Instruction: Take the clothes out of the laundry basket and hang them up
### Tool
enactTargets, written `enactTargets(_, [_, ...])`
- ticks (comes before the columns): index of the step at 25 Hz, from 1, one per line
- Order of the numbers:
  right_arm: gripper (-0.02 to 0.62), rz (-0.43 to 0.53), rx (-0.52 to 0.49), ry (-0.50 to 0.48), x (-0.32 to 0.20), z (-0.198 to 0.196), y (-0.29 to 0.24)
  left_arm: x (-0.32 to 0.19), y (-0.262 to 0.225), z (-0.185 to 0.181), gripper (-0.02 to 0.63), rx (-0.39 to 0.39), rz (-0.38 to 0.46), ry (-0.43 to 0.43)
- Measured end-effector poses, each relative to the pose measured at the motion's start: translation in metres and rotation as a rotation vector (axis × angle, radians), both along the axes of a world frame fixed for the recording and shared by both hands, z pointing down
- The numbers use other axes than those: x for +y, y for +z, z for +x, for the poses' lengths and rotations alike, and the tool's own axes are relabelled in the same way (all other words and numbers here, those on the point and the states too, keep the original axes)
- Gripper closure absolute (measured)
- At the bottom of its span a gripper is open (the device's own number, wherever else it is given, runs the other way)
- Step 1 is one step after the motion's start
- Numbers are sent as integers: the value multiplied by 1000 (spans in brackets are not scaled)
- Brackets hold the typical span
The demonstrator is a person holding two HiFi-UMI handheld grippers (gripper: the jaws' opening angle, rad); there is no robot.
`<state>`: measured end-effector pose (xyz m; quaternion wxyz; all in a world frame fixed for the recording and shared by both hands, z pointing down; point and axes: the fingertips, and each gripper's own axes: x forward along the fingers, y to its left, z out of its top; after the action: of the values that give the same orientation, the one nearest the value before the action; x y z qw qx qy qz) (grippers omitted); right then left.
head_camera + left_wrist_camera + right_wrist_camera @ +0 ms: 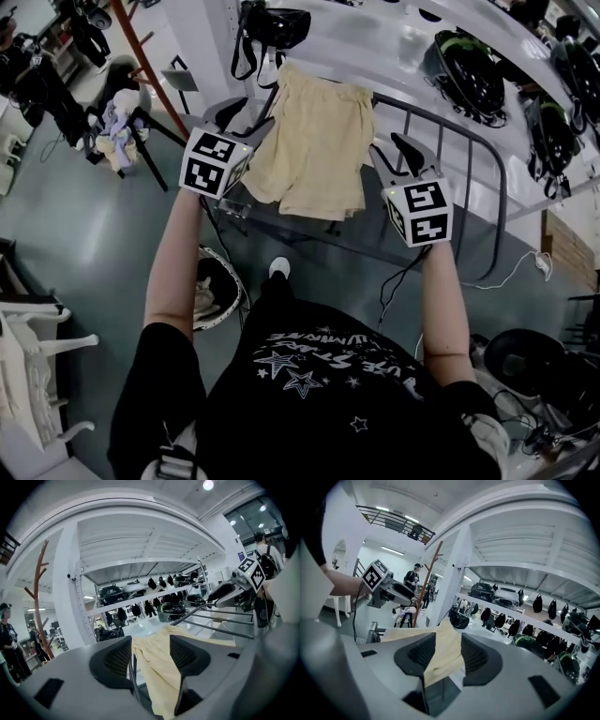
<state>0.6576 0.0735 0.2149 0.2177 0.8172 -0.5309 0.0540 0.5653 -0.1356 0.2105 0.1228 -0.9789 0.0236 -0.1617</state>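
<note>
Pale yellow shorts (pixel 314 150) hang draped over the top rail of a grey metal drying rack (pixel 473 136). My left gripper (pixel 246 117) is at their left edge and my right gripper (pixel 394 155) at their right edge. In the left gripper view the shorts (pixel 159 667) and a rack bar lie between the wide-apart jaws of the left gripper (pixel 151 656). In the right gripper view the shorts (pixel 443 656) run between the jaws of the right gripper (pixel 449 651), and the pads stand apart without pressing on the cloth. The laundry basket (pixel 239 281) stands on the floor below my left arm, with some light cloth inside.
Behind the rack is a white shelf unit (pixel 394 42) holding dark helmets (pixel 469 70) and a black bag (pixel 274 26). A red-brown coat stand (pixel 150 70) rises at the back left. A white chair (pixel 28 366) is at the left; cables and gear lie at the lower right.
</note>
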Motion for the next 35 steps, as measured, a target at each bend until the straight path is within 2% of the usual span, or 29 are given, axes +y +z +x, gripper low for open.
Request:
enactTargets(4, [417, 31, -6, -26, 26, -36, -5, 19, -9, -34, 342, 22, 56, -47])
enactTargets(9, [421, 56, -11, -72, 45, -76, -5, 41, -21, -78, 345, 61, 76, -110])
enactTargets(14, [425, 56, -22, -119, 56, -115, 0, 64, -25, -130, 347, 84, 54, -161])
enactTargets(21, [437, 72, -65, -186, 63, -163, 11, 87, -20, -206, 367, 133, -42, -261])
enactTargets(26, [464, 124, -108, -248, 53, -195, 16, 96, -1, -258, 426, 148, -94, -347])
enactTargets(32, [555, 170, -138, -275, 28, -227, 19, 92, 17, -309, 515, 149, -120, -427])
enactTargets(35, [583, 177, -154, -294, 15, -246, 23, 84, 25, -333, 537, 153, -131, -463])
